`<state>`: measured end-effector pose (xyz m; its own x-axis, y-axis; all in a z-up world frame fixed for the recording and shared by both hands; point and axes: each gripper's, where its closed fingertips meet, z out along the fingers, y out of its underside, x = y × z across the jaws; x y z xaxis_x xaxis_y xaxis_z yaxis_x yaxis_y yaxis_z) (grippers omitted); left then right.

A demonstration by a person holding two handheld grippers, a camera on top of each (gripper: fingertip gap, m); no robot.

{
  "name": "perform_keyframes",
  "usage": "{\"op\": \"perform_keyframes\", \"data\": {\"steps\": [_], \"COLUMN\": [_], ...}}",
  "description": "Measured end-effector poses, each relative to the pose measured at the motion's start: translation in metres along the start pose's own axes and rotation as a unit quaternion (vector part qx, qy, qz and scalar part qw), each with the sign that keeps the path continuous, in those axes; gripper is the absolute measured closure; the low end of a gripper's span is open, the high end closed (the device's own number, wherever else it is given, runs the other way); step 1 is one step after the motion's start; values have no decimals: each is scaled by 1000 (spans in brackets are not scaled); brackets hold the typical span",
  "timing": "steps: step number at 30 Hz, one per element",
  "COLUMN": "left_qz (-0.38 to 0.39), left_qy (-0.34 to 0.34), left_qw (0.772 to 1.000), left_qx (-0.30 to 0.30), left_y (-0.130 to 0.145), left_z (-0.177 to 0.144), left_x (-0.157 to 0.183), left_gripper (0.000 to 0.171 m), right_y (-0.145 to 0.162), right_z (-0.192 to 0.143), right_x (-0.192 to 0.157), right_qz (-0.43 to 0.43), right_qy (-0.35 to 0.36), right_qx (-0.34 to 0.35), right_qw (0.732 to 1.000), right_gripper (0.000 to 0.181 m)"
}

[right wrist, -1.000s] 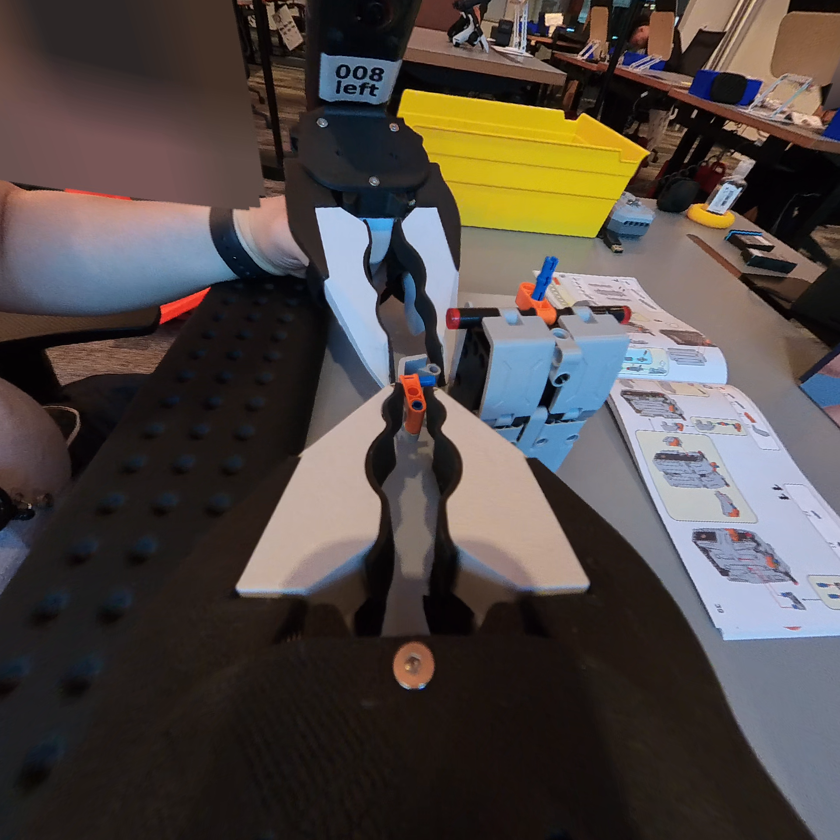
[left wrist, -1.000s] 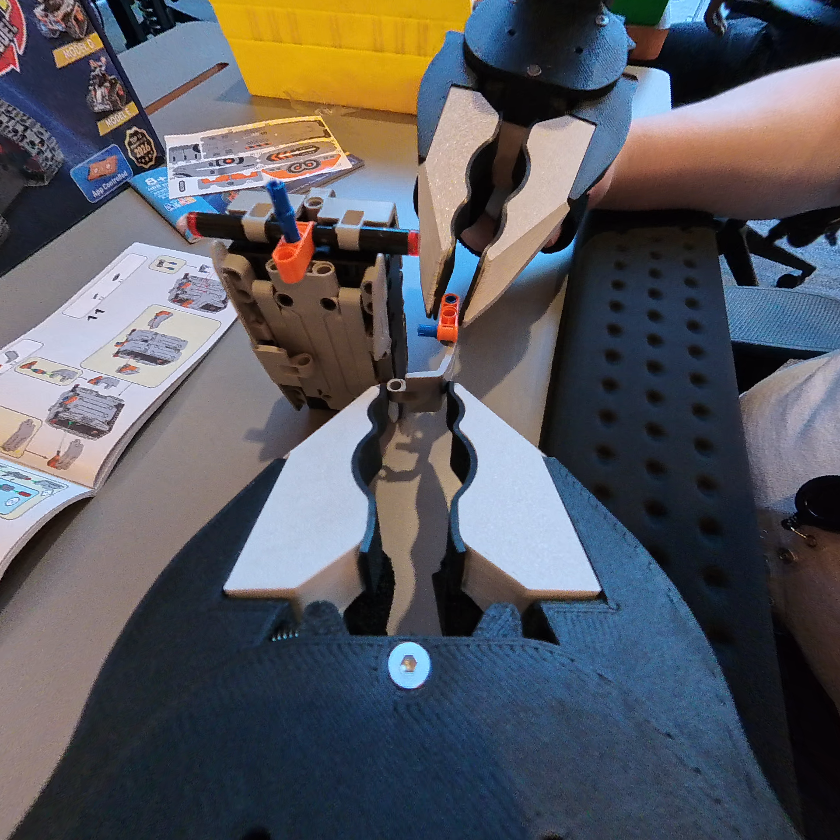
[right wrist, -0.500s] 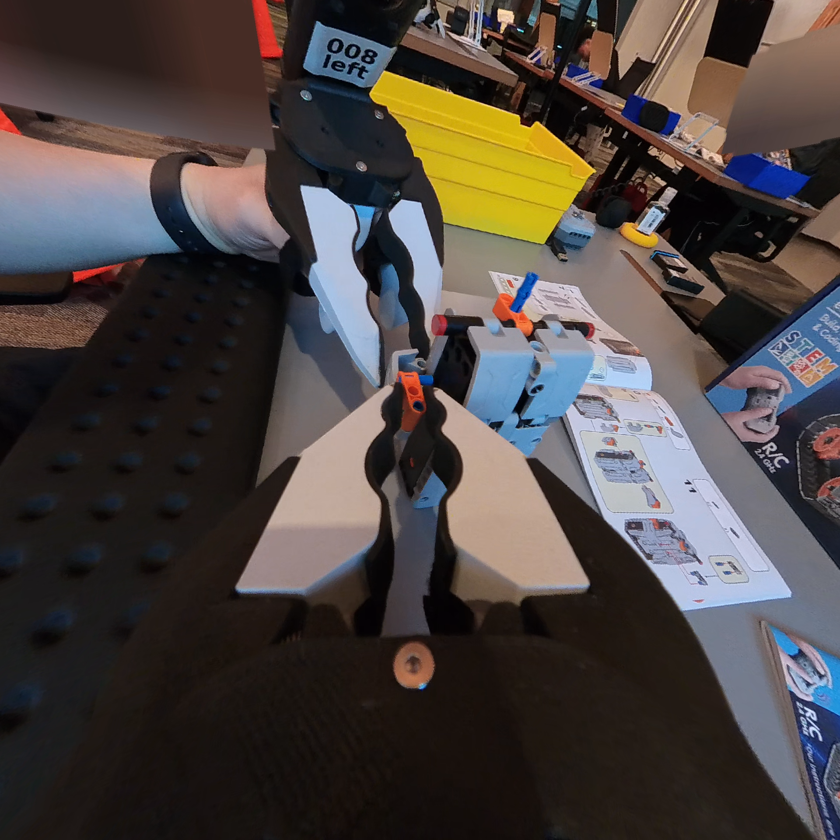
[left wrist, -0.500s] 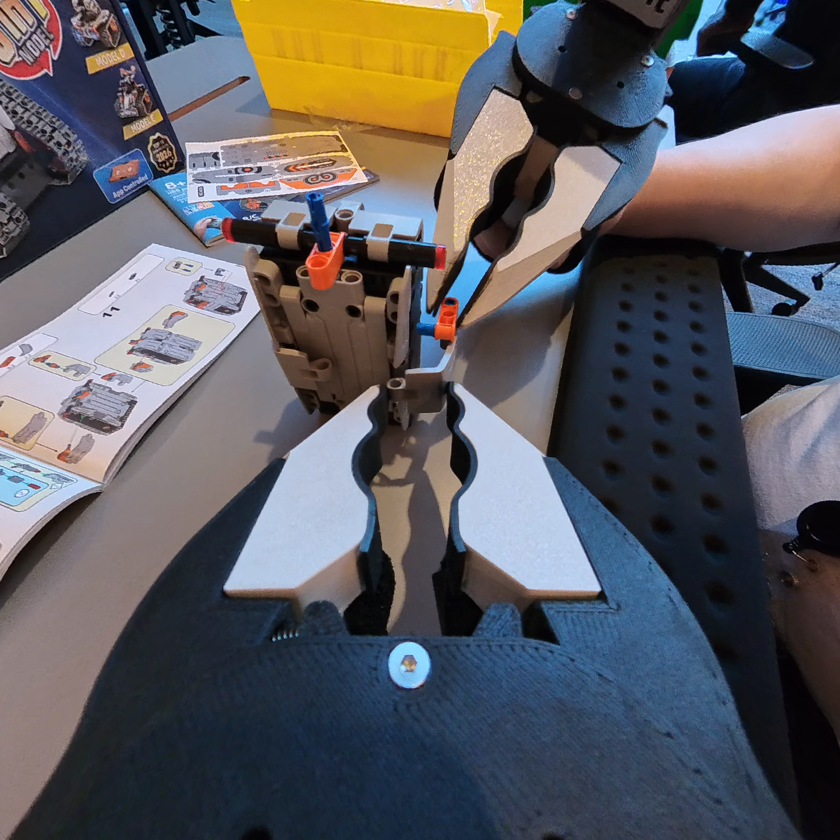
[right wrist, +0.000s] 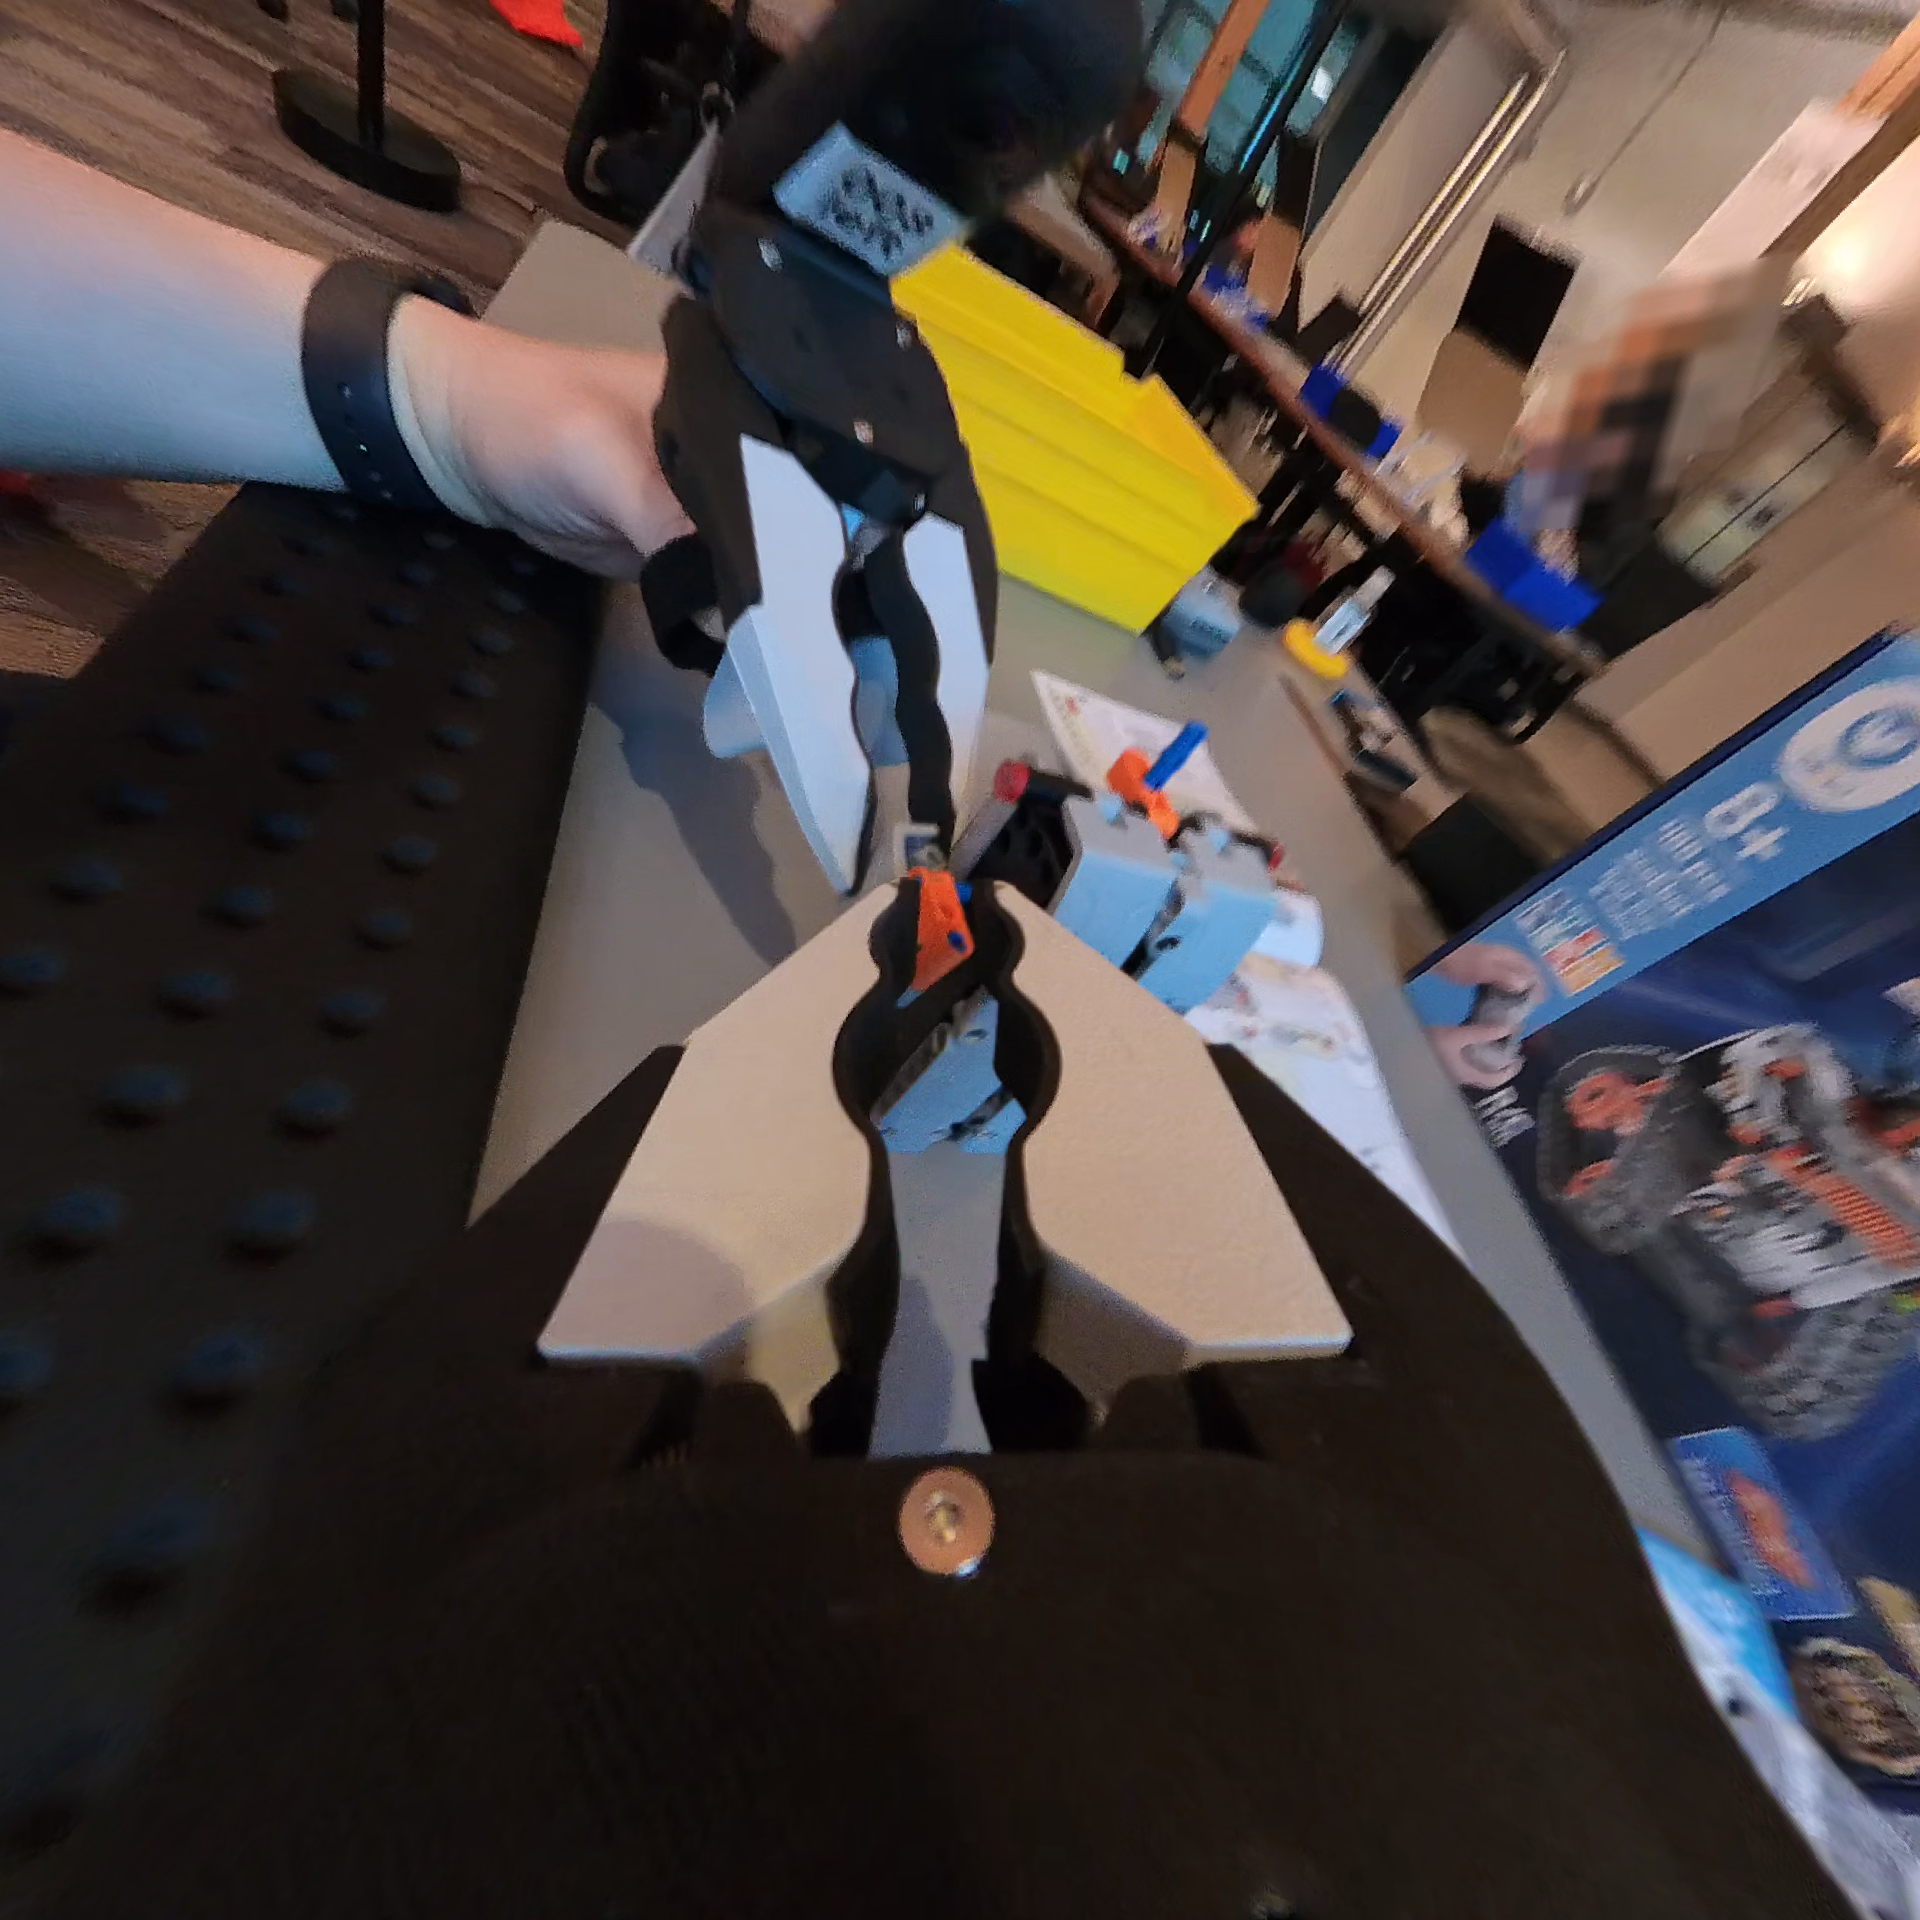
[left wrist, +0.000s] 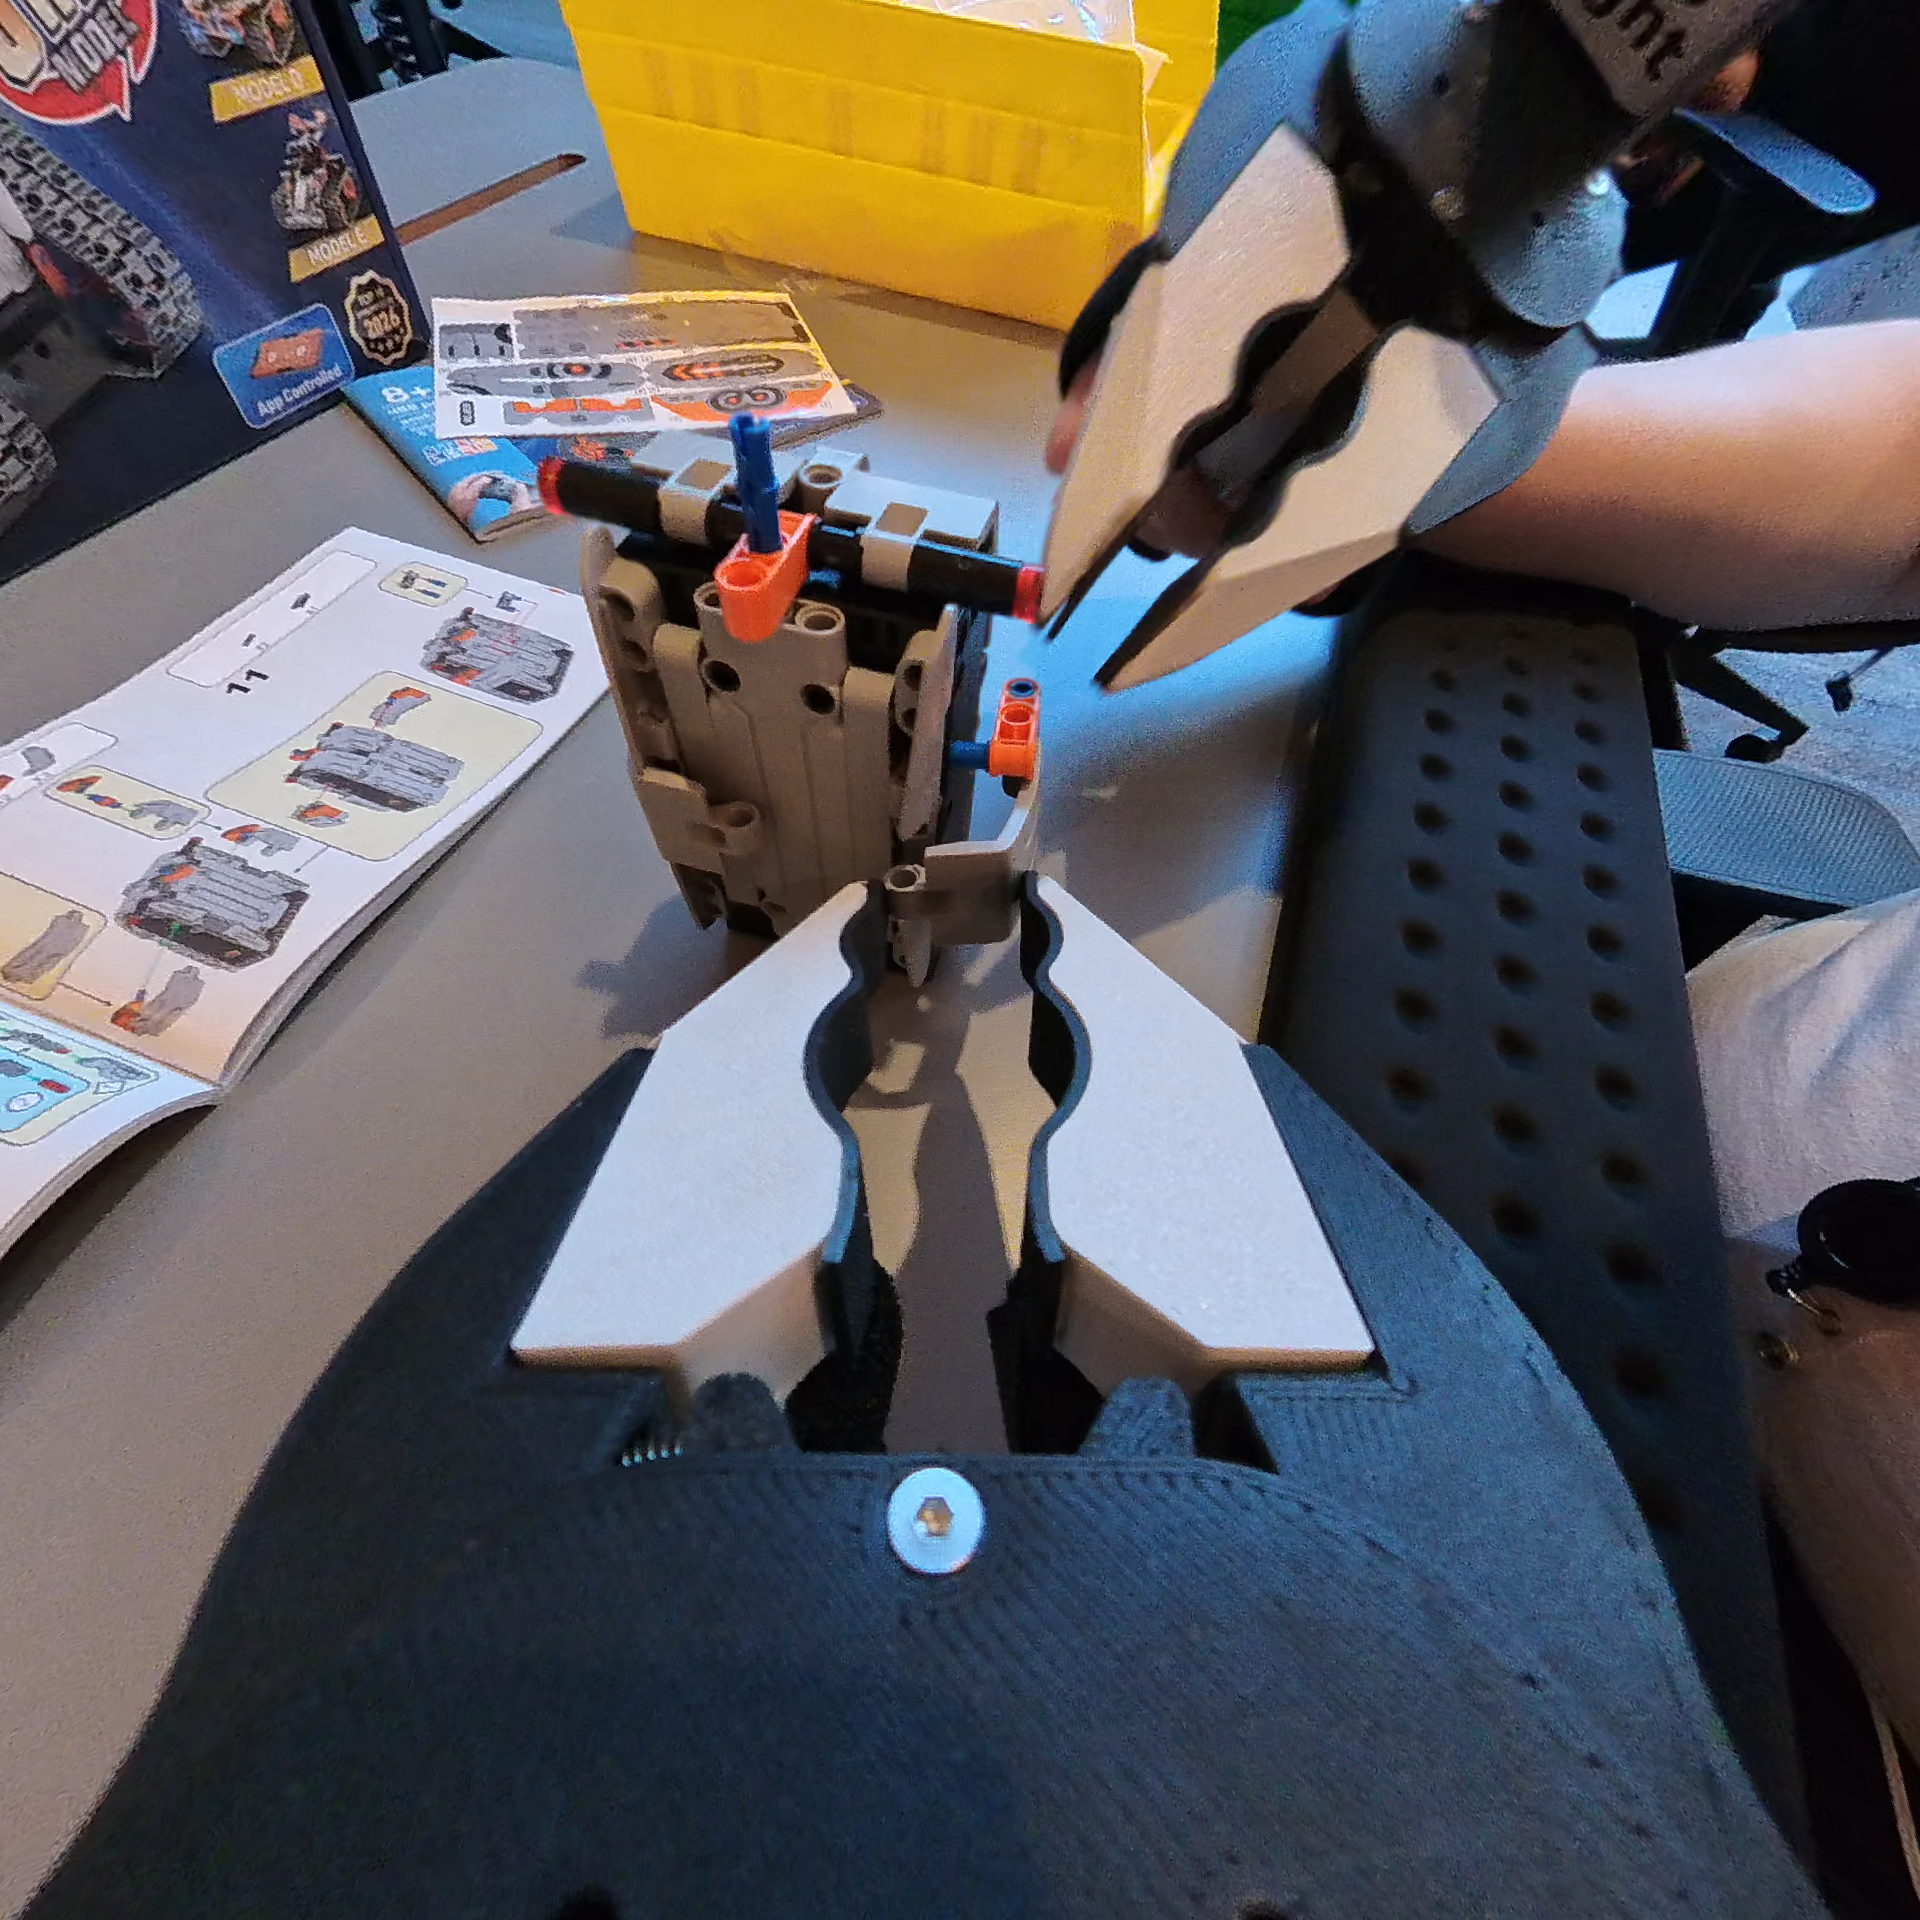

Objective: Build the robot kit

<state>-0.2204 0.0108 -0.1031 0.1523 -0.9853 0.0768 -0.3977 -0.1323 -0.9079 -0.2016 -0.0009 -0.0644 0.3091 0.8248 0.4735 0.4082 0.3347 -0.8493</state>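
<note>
My left gripper (left wrist: 945, 894) is shut on a grey curved piece (left wrist: 961, 883) topped by a small orange connector (left wrist: 1013, 736) with a blue pin. It holds the piece against the right side of a grey brick model (left wrist: 790, 748) standing on the table. The model carries a black axle (left wrist: 935, 566) with red ends, an orange connector and an upright blue pin (left wrist: 750, 468). My right gripper (left wrist: 1078, 652) hangs just above the small connector, slightly open and empty. In the blurred right wrist view the connector (right wrist: 930, 935) shows through my right gripper's (right wrist: 948, 902) gap, below the left gripper (right wrist: 894, 862).
An open instruction booklet (left wrist: 260, 831) lies left of the model, with a sticker sheet (left wrist: 623, 364) and a dark toy box (left wrist: 156, 208) behind. A yellow bin (left wrist: 883, 156) stands at the back. A black perforated pad (left wrist: 1507, 935) runs along the table's right edge. The tips of one gripper are about 5 cm away from the tips of the other.
My right gripper has let go of the small orange connector and pulled up and away to the right. The left gripper still holds the grey piece by the model.
</note>
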Motion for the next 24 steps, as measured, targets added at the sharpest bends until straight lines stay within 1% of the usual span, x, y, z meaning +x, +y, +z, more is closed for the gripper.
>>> {"op": "perform_keyframes", "data": {"steps": [1, 3, 4, 6, 7, 8, 11, 13, 15, 17, 18, 19, 22, 24], "left_qz": [-2, -4, -4, -2, -2, -2, -3, -3, -1, 2, 3, 4, 6, 7], "left_qy": [2, 4, 5, 6, 7, 7, 4, 4, 5, 6, 6, 6, 6, 7], "left_qw": [1000, 1000, 1000, 1000, 1000, 1000, 1000, 1000, 1000, 1000, 1000, 1000, 1000, 1000], "left_qx": [0, 0, -1, -2, -3, -3, -3, -3, -5, -6, -7, -8, -9, -10], "left_y": [0, 0, 0, 1, 1, 1, 1, 1, 1, 0, 0, 1, 1, 0], "left_z": [0, 1, 1, 1, 1, 2, 1, 1, 2, 2, 3, 3, 4, 4], "left_x": [0, -1, -1, -1, -1, -2, -4, -4, -5, -5, -5, -5, -5, -5], "left_gripper": [148, 148, 148, 148, 148, 148, 148, 148, 148, 148, 148, 148, 148, 148], "right_y": [-8, -21, -23, -16, -12, -10, -4, 0, 3, 3, 6, 8, 11, 13], "right_z": [-5, -11, -10, 0, 5, 10, 17, 21, 25, 31, 33, 34, 34, 37], "right_x": [5, 17, 21, 31, 33, 32, 27, 31, 33, 35, 36, 38, 39, 37], "right_qz": [-20, -58, -60, -7, 18, 27, -12, -48, -80, -92, -83, -73, -32, 5], "right_qy": [17, 51, 49, 22, 3, -25, -95, -111, -134, -146, -150, -149, -152, -164], "right_qx": [15, 34, 28, -15, -38, -62, -148, -195, -220, -230, -243, -257, -269, -261], "right_qw": [1000, 996, 997, 1000, 999, 997, 984, 973, 963, 958, 955, 952, 950, 951], "right_gripper": [168, 149, 130, 82, 72, 69, 77, 79, 92, 93, 93, 89, 69, 65]}}
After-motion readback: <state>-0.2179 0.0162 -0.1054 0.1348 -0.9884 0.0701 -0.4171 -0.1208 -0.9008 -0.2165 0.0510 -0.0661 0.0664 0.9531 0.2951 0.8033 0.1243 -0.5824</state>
